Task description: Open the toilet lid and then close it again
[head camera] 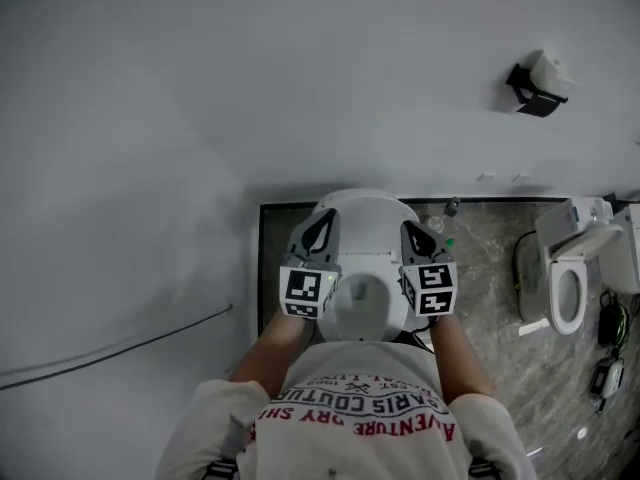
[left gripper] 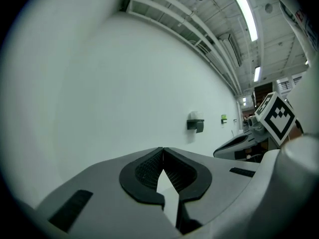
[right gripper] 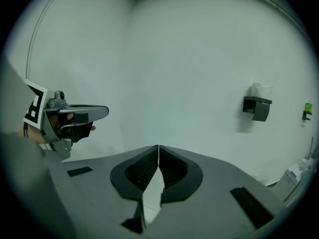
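Left gripper (head camera: 320, 224): jaws pressed together, tips meeting, nothing between them. Held over left edge of toilet (head camera: 366, 211).
Right gripper (head camera: 416, 234): jaws likewise closed, empty. Held over toilet's right edge, level with my left one.
Toilet directly below me, against white wall (head camera: 250, 78), on dark panel set into floor. Cannot tell from above whether lid is up or down.
Black-and-white dispenser (head camera: 540, 83) on wall, up and right of toilet.
Second toilet (head camera: 568, 278) well right of it, on marbled floor (head camera: 490, 268).
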`<state>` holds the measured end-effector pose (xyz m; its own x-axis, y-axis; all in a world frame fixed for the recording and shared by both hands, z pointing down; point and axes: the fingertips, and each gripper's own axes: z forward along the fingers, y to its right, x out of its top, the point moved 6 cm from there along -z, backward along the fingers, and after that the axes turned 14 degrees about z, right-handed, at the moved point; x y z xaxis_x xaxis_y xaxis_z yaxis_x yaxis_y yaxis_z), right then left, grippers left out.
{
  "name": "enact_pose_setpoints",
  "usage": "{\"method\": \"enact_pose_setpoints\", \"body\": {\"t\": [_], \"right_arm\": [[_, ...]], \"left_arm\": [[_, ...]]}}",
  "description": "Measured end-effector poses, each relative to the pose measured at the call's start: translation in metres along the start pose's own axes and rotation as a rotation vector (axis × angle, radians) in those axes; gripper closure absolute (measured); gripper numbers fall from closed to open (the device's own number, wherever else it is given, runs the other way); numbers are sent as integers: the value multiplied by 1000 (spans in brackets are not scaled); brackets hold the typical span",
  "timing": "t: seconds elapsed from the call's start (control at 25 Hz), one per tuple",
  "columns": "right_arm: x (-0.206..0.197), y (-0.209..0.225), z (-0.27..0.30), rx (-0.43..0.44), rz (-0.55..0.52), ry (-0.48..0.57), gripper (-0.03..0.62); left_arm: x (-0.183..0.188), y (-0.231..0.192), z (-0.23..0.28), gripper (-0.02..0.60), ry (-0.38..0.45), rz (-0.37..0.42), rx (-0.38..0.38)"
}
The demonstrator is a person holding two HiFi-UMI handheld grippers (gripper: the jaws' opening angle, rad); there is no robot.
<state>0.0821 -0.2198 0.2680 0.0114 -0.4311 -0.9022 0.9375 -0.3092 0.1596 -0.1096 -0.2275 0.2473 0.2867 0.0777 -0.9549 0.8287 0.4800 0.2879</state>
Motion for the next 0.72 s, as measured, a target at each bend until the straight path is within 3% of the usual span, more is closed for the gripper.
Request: {"method": "enact_pose_setpoints", "body": {"t": [0.2,0.36,0.72], "right_arm": [[14,-1,-20,-22,65,74,577],[15,-10,-29,-9,49,93,577],[12,-5,-25,0,74,67,577]], "left_arm": [[25,5,-10,574,34,-38,11],[34,3,-18,574,35,-55,29],[24,-2,-13,575,-36,-93,17]]}}
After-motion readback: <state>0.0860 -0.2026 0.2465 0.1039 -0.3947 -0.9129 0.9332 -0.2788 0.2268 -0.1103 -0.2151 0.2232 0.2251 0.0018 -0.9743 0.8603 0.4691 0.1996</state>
